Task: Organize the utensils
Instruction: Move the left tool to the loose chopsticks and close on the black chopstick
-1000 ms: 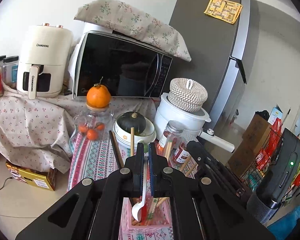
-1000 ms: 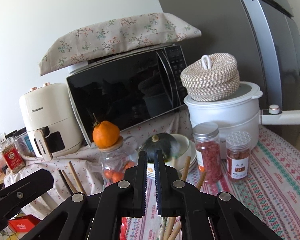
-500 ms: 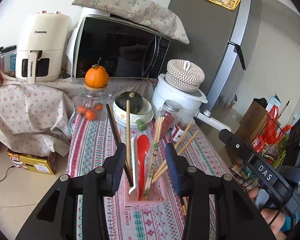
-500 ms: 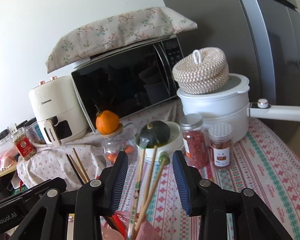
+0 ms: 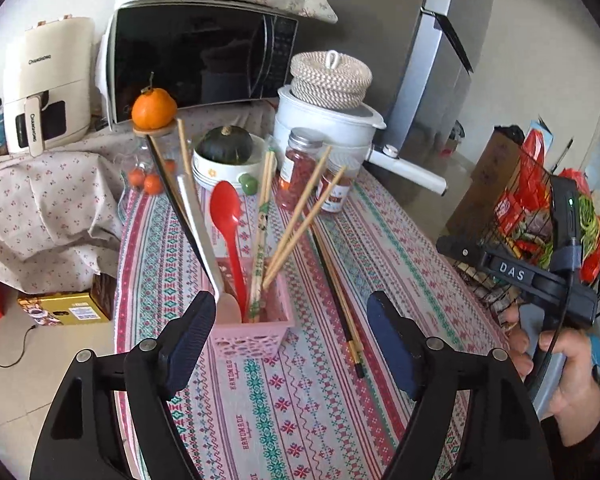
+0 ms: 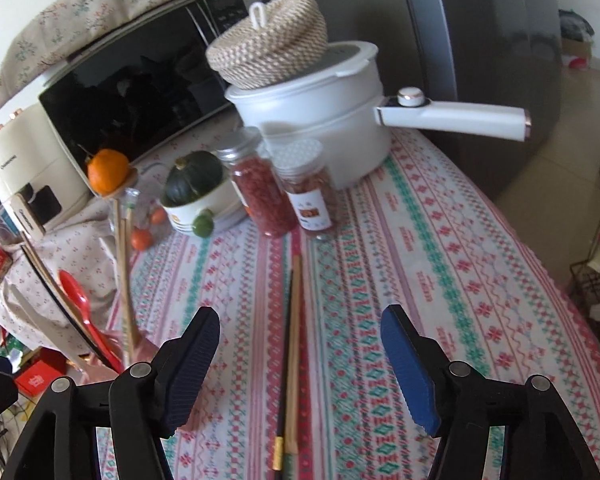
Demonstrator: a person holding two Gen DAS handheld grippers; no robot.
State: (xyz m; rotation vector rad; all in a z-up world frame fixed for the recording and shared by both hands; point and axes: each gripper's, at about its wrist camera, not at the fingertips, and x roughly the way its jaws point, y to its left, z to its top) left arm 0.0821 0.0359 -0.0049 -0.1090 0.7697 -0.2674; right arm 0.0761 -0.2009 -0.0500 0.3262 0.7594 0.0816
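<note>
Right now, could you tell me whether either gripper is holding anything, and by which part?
Nothing is held. The left gripper and right gripper have just been opening; both are empty, the right above loose chopsticks on the table.

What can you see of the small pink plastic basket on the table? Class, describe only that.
The small pink plastic basket is square, with walls of perforated lattice, and stands upright on the patterned tablecloth. It holds a red spoon, a white spoon, and several chopsticks that lean outward. It sits just ahead of the open left gripper, nearer that gripper's left finger; no finger clearly touches it. One pair of chopsticks lies flat beside it.
</note>
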